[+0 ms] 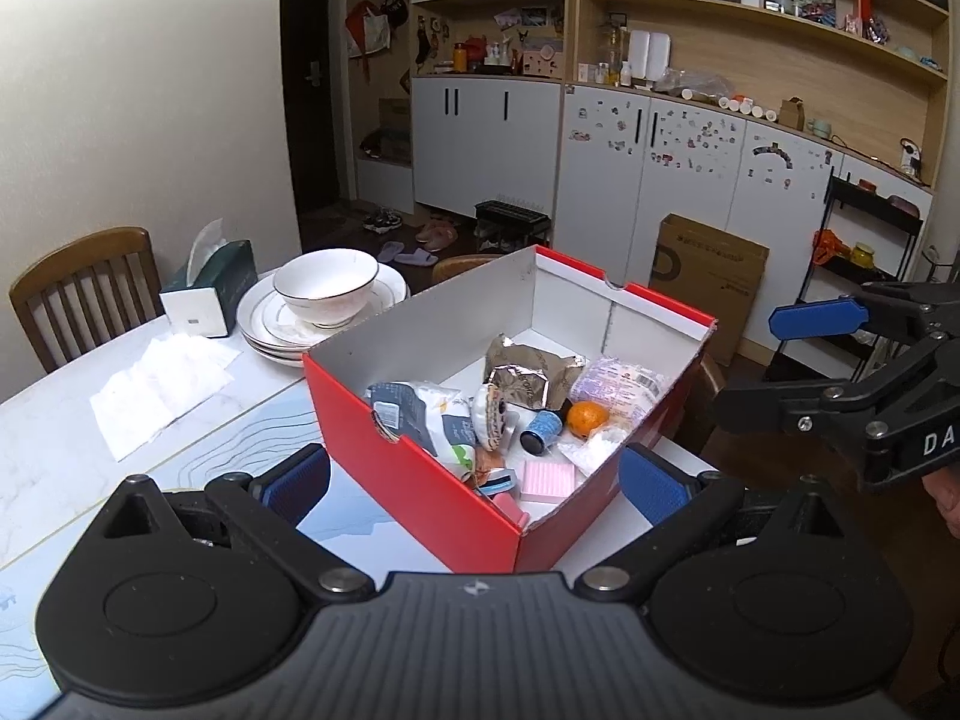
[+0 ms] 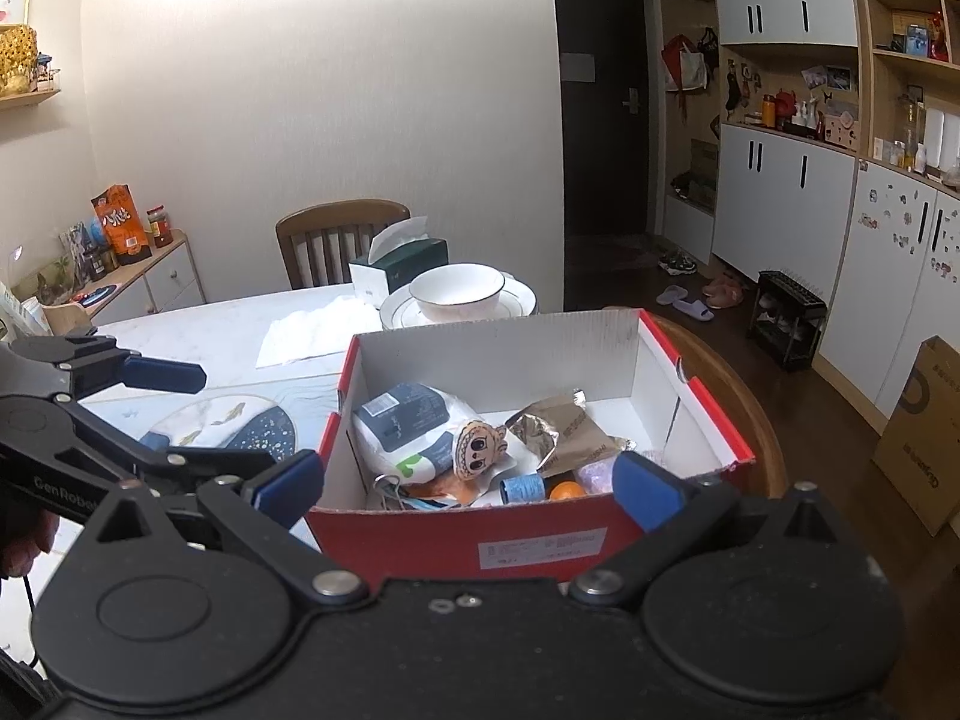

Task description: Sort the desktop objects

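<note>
**Both grippers wide open, nothing held**

Your left gripper [image 1: 474,480] and right gripper [image 2: 468,483] are spread fully, pads empty, touching nothing. The red box [image 1: 420,480] sits at 12 o'clock of each, with the orange [image 1: 587,420], blue cap [image 1: 540,431] and snack packs inside.

An open red cardboard box with white inner walls [image 1: 414,468] stands at the edge of the pale marble-patterned table [image 1: 54,420], lid off. Inside the box lie the sorted things: a small round orange fruit [image 1: 588,419] near its right wall, a dark blue cylindrical container [image 1: 540,431] on its side just beside the fruit, a crumpled gold foil packet [image 1: 528,375] toward the back, a white and grey plastic pouch [image 1: 420,414] by the left wall, and a pink ridged square pad [image 1: 547,479] in the near corner.
</note>
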The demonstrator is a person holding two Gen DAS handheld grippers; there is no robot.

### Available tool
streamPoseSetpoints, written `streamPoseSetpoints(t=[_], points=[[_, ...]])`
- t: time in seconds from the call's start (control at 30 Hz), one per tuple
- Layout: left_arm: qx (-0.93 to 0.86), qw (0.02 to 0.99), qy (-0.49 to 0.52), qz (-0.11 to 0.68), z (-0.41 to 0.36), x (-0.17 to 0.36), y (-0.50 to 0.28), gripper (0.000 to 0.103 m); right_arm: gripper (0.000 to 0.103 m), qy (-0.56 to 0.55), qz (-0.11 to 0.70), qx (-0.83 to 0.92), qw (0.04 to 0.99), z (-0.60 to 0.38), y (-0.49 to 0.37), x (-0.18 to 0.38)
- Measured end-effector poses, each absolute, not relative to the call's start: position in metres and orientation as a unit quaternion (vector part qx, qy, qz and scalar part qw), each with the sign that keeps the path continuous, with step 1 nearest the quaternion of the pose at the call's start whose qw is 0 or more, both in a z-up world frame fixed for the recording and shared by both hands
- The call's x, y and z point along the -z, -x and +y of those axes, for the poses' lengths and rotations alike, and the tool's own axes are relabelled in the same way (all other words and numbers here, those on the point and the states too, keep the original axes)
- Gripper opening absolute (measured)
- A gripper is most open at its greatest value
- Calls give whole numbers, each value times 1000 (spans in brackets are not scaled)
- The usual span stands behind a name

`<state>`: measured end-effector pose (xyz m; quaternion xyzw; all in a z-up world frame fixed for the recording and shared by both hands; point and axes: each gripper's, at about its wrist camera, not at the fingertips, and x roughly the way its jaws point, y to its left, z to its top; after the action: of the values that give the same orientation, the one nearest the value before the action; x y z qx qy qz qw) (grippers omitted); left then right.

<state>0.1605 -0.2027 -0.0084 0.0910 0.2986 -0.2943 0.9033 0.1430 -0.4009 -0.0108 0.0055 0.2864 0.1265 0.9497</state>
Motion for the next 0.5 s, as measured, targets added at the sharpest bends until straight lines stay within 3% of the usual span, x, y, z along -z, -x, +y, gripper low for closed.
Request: streamPoseSetpoints(t=[0.5], points=[[306, 893, -92, 316, -204, 14, -162, 103, 103, -12, 298, -119, 947, -401, -144, 15]])
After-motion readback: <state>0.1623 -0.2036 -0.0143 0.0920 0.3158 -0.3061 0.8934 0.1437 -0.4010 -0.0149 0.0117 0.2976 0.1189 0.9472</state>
